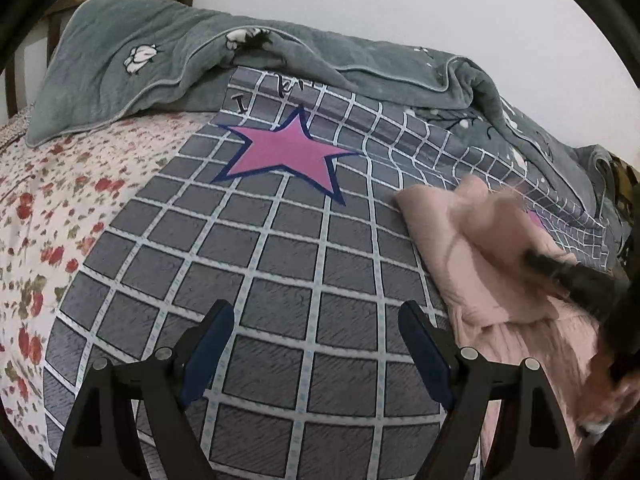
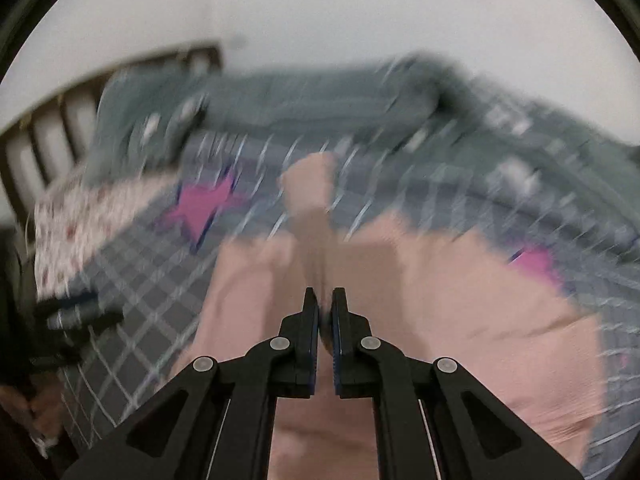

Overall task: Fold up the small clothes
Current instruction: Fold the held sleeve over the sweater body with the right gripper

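A small pink garment (image 1: 492, 264) lies on the grey checked bedspread at the right of the left wrist view. My left gripper (image 1: 316, 312) is open and empty, low over the bedspread to the left of the garment. My right gripper (image 2: 325, 300) is shut on a fold of the pink garment (image 2: 460, 320) and holds that part lifted; a strip of cloth hangs ahead of the fingers. The right wrist view is motion-blurred. The right gripper also shows blurred in the left wrist view (image 1: 536, 260), over the garment.
The grey checked bedspread (image 1: 280, 280) has a pink star (image 1: 284, 152). A grey-green blanket (image 1: 160, 64) is bunched along the far side by the wall. A floral sheet (image 1: 48, 216) lies at the left. A dark wooden headboard (image 2: 52, 136) stands at the far left.
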{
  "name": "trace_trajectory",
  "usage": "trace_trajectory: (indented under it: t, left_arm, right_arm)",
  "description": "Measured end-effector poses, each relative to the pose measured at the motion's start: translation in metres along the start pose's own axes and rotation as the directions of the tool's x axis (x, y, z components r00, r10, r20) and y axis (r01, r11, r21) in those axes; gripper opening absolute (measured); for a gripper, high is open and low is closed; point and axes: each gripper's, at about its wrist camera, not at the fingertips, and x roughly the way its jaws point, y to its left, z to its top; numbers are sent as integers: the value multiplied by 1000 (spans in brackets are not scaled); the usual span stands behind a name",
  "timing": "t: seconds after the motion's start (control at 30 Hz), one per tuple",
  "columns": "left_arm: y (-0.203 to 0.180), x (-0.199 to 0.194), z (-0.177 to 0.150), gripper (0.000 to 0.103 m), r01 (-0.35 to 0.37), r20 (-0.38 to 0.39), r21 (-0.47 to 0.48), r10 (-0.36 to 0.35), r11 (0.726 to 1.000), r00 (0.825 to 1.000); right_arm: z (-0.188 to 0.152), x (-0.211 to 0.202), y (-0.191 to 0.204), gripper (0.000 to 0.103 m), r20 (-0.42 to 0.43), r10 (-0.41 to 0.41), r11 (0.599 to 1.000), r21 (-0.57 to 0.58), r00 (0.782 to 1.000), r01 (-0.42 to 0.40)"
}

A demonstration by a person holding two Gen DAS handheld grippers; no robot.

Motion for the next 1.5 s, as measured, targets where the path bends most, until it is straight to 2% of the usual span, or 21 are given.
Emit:
trace_trajectory:
  t: [0.1,0.2,0.23,0.3,0.43,0.5,0.53,0.63,0.67,0.73,0.8,0.87,0.9,1.13,1.17,1.2,1.23,1.27,1.37,1.43,1.5]
  left_arm:
    - [-8,0,-1,83,37,1,16,-37,999,999]
    - [-27,2,1,83,82,4,44,-82,996,997]
    - [-33,2,2,83,100,4,49,-101,994,995]
    - [-48,6,5,83,144,-4,52,-144,988,990]
    - [-80,18,11,81,200,-23,67,-199,978,980]
    - [-92,23,11,70,207,-24,84,-206,975,978]
    - [-98,25,10,58,209,-29,95,-207,973,978]
    - [-110,33,8,46,201,-47,108,-197,974,979]
    - [-112,37,7,38,201,-57,106,-196,974,979]
    - [-115,42,6,31,189,-69,103,-183,977,981]
    - [-116,45,5,25,171,-69,94,-165,981,984]
    - [-114,46,7,14,176,-72,75,-170,982,983]
    - [-113,46,8,11,187,-73,68,-182,980,981]
    - [-115,32,1,10,186,-36,89,-183,979,982]
    - [-115,33,1,10,184,-39,89,-181,979,983]
    - [-115,34,1,10,183,-42,89,-180,979,983]
    - [-116,34,1,10,185,-44,87,-181,979,982]
    - [-117,35,2,10,184,-44,85,-181,979,983]
    - [-124,38,4,10,193,-55,97,-188,976,981]
    - [-128,42,4,10,175,-61,117,-169,978,984]
    - [-128,43,4,10,169,-68,119,-162,978,985]
  right_arm:
    - [-19,9,6,25,-57,36,999,-28,998,-37]
    - [-29,-19,-12,46,-9,40,999,-20,999,-40]
    - [-33,-28,-18,47,9,34,999,-17,999,-34]
    - [-37,-50,-36,47,40,16,1000,-5,999,-16]
    - [-50,-82,-93,47,70,-111,992,59,991,107]
    - [-57,-91,-124,47,58,-181,979,101,982,174]
    - [-62,-96,-143,47,50,-213,970,130,976,205]
    - [-79,-109,-184,47,24,-272,947,186,962,263]
    - [-84,-111,-192,47,17,-282,944,183,959,274]
    - [-97,-109,-205,47,-5,-312,938,159,950,309]
    - [-106,-106,-214,47,-31,-311,936,164,950,312]
    - [-113,-100,-220,47,-53,-287,939,183,956,292]
    - [-115,-98,-221,47,-56,-278,940,189,959,284]
    - [-101,-76,-214,47,-49,-264,951,153,963,268]
    - [-97,-69,-217,43,-69,-269,946,165,961,277]
    - [-96,-66,-221,27,-74,-271,941,190,960,280]
    - [-95,-66,-226,21,-64,-242,942,224,968,251]
    - [-96,-69,-228,19,-50,-226,941,248,973,232]
    - [-103,-82,-234,19,4,-238,926,304,971,225]
    - [-112,-68,-240,21,-81,-229,916,318,970,243]
    - [-113,-69,-243,23,-79,-211,915,335,974,226]
